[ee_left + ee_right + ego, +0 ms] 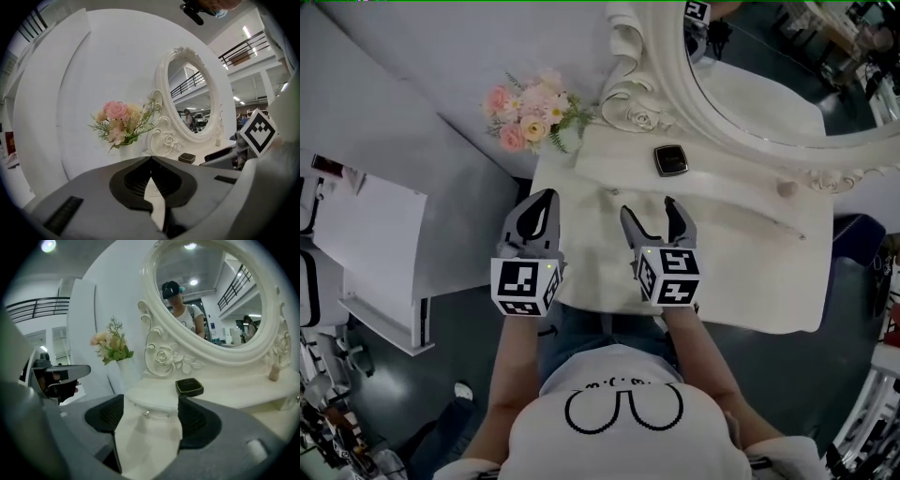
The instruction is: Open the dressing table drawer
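**White dressing table, drawer knob framed between the right claw's jaws**

So the dressing table (750,272) is all creamy white, with a big oval mirror (712,112) in a carved rose frame at the back. The drawer (157,408) looks like it's in the low raised tier under that mirror. Its rounded front carries a tiny shiny knob (146,414).

The right claw (648,208) is spread wide with nothing in it. In the right gripper view, the knob sits beyond the tips and between the two dark pads (105,416), a bit nearer the left one. It's close but not touching, and the pads are clear of the drawer front too. A small black square box (671,160) sits on top of the tier, just past the right jaw's tip.

The left claw (546,197) is pinched closed, tips together, with nothing between them. In the head view it hangs over the table's front-left edge, just beside the right claw and further from the drawer.

A bunch of pink and cream flowers (530,117) stands at the back-left corner. There's also a small pale bottle (787,188) by the frame's right end.
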`<state>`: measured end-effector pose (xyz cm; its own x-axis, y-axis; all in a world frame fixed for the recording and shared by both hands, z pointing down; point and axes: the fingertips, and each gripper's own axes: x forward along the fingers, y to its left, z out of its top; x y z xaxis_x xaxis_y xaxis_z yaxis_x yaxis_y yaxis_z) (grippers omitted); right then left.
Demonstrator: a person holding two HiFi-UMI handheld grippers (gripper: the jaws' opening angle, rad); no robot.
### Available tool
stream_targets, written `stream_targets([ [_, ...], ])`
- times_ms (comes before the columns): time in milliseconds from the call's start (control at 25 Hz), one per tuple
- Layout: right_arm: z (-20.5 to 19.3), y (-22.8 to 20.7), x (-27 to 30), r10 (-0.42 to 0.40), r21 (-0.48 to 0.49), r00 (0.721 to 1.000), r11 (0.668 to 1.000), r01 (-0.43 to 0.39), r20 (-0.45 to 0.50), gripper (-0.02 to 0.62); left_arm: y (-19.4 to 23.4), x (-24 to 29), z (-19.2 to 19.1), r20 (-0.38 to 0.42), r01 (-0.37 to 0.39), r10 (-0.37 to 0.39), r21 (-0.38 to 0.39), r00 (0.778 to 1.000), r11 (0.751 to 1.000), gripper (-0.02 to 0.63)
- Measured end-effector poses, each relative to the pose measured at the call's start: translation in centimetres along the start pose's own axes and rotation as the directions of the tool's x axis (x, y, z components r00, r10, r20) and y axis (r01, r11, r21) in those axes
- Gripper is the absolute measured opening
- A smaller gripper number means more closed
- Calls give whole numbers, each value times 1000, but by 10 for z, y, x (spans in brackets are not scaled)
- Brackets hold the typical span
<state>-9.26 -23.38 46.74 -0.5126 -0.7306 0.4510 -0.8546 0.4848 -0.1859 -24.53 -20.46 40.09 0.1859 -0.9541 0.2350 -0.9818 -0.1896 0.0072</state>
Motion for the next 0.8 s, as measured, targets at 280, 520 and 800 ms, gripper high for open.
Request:
stream_targets([
  [280, -35, 11, 43, -98, 57, 987, 993, 106, -130, 277, 22, 12, -12, -28, 94, -94, -15, 995, 996, -2],
  [520, -64, 19, 85, -117, 93, 967, 986, 141, -228, 185, 34, 21, -25, -50, 143, -144, -32, 988, 989, 0],
  [800, -78, 20, 108, -162, 76, 951, 979, 188, -263, 136, 44, 21, -36, -62, 172, -177, -80, 982, 982, 0],
])
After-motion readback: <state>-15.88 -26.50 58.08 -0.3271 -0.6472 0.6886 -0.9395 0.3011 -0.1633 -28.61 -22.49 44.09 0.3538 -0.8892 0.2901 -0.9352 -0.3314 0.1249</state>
